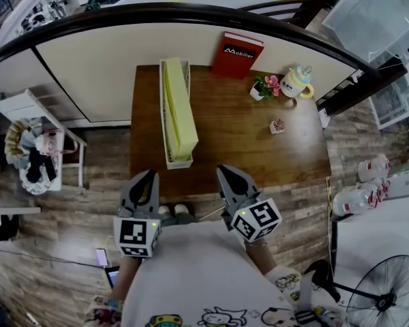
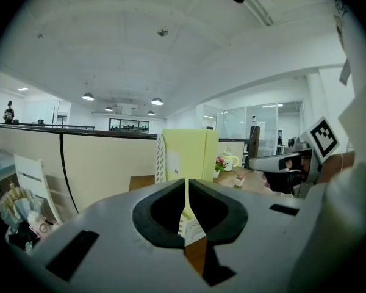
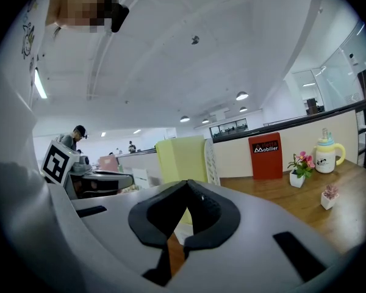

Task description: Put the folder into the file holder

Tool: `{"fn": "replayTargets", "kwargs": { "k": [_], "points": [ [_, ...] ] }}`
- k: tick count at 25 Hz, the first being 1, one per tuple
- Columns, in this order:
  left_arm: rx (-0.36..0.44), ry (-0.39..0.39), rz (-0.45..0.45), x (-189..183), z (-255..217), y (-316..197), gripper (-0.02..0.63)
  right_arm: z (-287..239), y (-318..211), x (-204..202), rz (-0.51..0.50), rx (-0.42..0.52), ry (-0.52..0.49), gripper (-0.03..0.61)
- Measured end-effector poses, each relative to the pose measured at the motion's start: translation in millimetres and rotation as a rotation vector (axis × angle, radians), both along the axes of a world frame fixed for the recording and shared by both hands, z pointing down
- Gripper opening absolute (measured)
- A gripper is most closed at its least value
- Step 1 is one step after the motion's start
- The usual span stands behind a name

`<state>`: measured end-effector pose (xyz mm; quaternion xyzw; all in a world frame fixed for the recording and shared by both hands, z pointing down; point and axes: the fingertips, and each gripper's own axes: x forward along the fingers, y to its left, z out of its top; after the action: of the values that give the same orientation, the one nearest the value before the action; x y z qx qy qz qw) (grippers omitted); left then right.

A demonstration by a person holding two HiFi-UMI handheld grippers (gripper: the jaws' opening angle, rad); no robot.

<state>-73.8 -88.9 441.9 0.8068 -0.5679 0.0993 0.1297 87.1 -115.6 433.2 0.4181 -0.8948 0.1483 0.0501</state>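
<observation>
In file holder [image 1: 163,118], folder [image 1: 180,107] stands well fwd of L+R fingers [image 1: 142,185].

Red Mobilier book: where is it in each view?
Head view: red rectangular Mobilier book, top centre, at the wooden table's far edge.
Left gripper view: not in it.
Right gripper view: the book right of centre, upright against the partition.
Shared landmark: pale yellow folder standing in the white file holder, in all three views.
</observation>
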Motion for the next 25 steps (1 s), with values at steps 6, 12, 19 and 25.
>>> {"fn": "replayTargets", "kwargs": {
  "k": [6,12,19,25],
  "points": [
    [0.009,-0.013,0.001,-5,1,0,0.018,1,-1,0,0.007,0.000,-0.002,0.000],
    [0.003,-0.009,-0.001,-8,1,0,0.018,0,-2,-1,0.006,0.004,0.012,-0.002],
    [0.006,-0.003,-0.011,-19,1,-3,0.011,0,-4,1,0.005,0.009,0.014,-0.002],
    [0.010,-0.010,-0.011,-20,-4,-10,0.005,-2,-8,8,0.015,0.015,0.017,-0.002]
  ]
}}
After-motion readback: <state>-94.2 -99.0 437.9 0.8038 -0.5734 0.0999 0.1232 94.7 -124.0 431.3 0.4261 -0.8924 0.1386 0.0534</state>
